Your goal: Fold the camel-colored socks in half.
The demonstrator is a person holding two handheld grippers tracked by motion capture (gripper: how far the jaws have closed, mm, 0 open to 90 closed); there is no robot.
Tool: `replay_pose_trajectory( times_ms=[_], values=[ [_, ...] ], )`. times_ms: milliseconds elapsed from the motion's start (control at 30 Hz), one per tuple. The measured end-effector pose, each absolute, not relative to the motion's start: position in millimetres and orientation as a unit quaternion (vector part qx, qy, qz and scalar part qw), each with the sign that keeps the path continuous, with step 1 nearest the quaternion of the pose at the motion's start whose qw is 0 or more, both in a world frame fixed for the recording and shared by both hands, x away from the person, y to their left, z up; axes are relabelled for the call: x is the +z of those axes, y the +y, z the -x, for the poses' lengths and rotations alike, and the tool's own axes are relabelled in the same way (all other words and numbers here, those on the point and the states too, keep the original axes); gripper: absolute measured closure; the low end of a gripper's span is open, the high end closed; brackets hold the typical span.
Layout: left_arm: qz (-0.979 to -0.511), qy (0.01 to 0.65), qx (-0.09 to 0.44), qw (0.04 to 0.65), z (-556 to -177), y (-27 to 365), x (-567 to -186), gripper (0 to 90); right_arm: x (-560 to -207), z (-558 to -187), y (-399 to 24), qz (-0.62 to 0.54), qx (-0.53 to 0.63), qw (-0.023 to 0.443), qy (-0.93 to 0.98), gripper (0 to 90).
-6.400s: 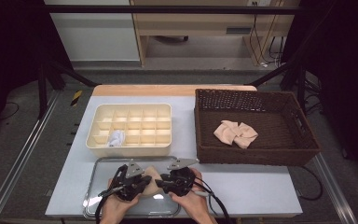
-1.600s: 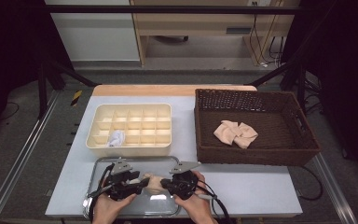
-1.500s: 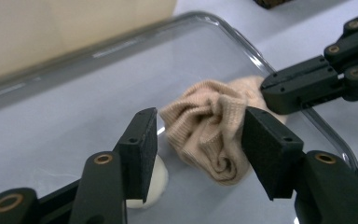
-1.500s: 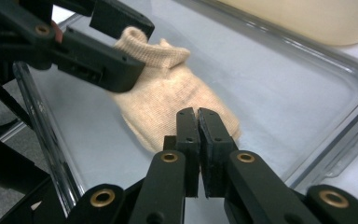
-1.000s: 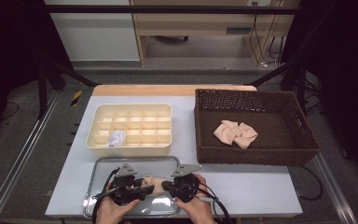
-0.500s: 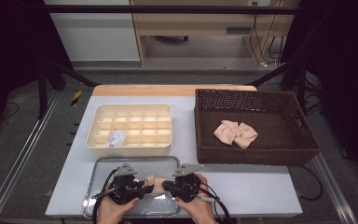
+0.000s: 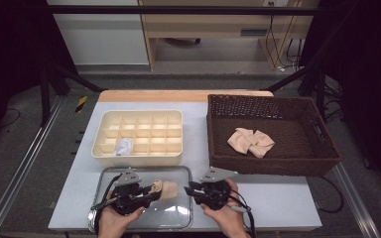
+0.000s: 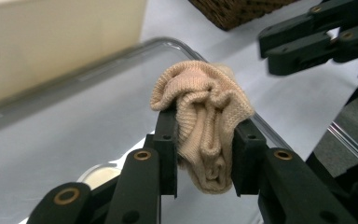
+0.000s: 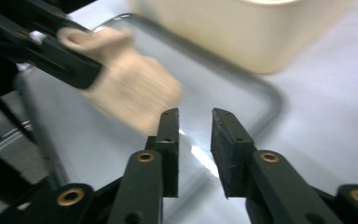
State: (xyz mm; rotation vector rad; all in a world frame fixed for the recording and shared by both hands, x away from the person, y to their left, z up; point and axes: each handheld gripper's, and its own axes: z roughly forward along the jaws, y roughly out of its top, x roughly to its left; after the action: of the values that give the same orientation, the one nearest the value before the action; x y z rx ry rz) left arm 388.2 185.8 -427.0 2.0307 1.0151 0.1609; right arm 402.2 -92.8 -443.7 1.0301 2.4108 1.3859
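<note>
While the left tool point(image 8: 204, 140) is pinching a bunched beige sock point(image 8: 204, 122) between its pads at the lower centre of the left gripper view, the right tool point(image 9: 196, 140) is standing spread with nothing between its jaws, which have just been opening. In the high view, the sock point(image 7: 164, 189) is hanging over the metal tray point(image 7: 178, 220) at lower left, beside the right tool point(image 7: 191, 189).

The worktop point(image 7: 278, 198) is pale grey with a wooden strip along its far edge. On it lie a cream divided box point(image 7: 141, 136) at far left, a dark wicker basket point(image 7: 273, 163) at far right, and a metal tray point(image 7: 178, 218) at near left.
</note>
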Motion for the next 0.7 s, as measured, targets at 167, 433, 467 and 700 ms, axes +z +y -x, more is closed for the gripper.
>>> replay_pose_trajectory(
  times_ms=[167, 433, 467, 700],
  values=[
    [-0.800, 0.415, 0.079, 0.425, -394, 197, -420, 67.2, -445, -405, -119, -0.376, 0.455, 0.106, 0.800, 67.1],
    [-0.792, 0.420, 0.108, 0.430, -399, 210, -408, 66.8, -450, -410, -156, -0.417, 0.424, 0.140, 0.792, 61.9],
    [-0.789, 0.424, 0.112, 0.429, -400, 215, -406, 66.5, -450, -410, -166, -0.427, 0.418, 0.149, 0.788, 61.1],
    [-0.779, 0.438, 0.129, 0.430, -409, 233, -392, 66.4, -451, -404, -196, -0.453, 0.404, 0.169, 0.776, 57.5]
  ],
)
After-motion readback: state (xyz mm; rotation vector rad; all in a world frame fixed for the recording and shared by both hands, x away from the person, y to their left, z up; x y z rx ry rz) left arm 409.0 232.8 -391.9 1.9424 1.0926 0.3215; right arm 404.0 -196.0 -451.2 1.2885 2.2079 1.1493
